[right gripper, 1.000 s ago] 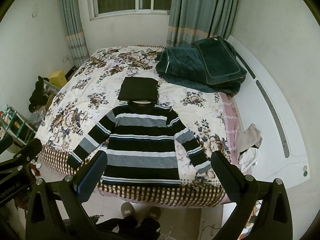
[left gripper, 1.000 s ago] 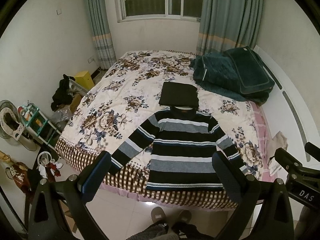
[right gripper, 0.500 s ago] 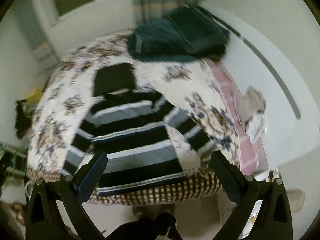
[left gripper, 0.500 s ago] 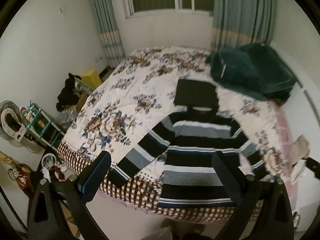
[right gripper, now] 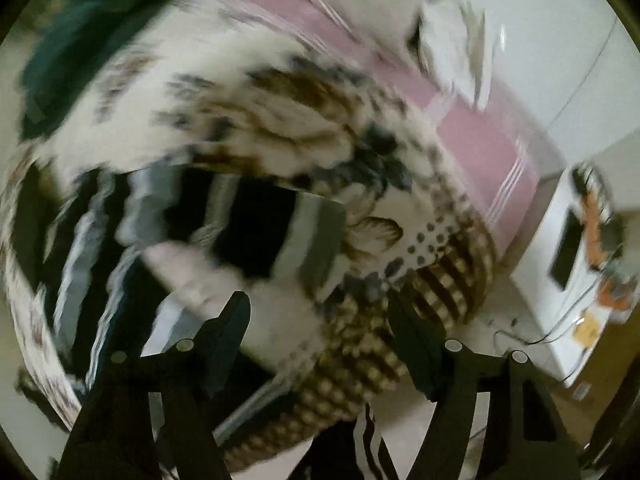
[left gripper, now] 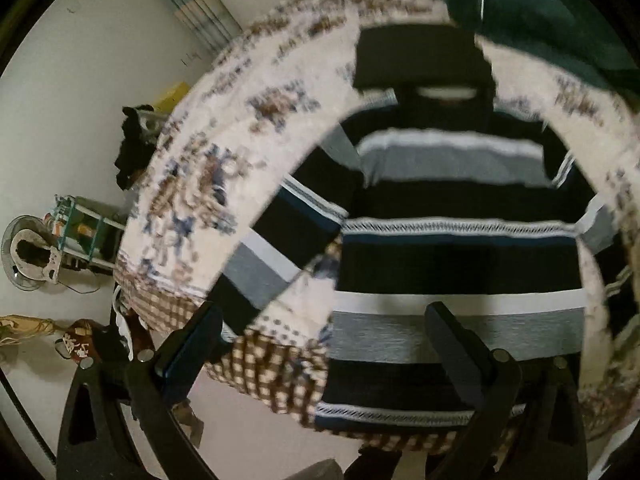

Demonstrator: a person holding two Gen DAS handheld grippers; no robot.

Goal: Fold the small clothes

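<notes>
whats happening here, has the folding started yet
Not yet. A person holds a gripper in each hand above a striped sweater that lies flat on the floral bedspread, sleeves out. The left gripper is open over the sweater's lower edge. The right gripper, whose jaws have just been closing, has nothing between them and is near the sweater's sleeve cuff. A folded black garment lies beyond the collar.

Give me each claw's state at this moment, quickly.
Left claw: open, holding nothing, above the striped sweater.
Right claw: open, jaws just narrowing, nothing between them, over the bed's corner.
</notes>
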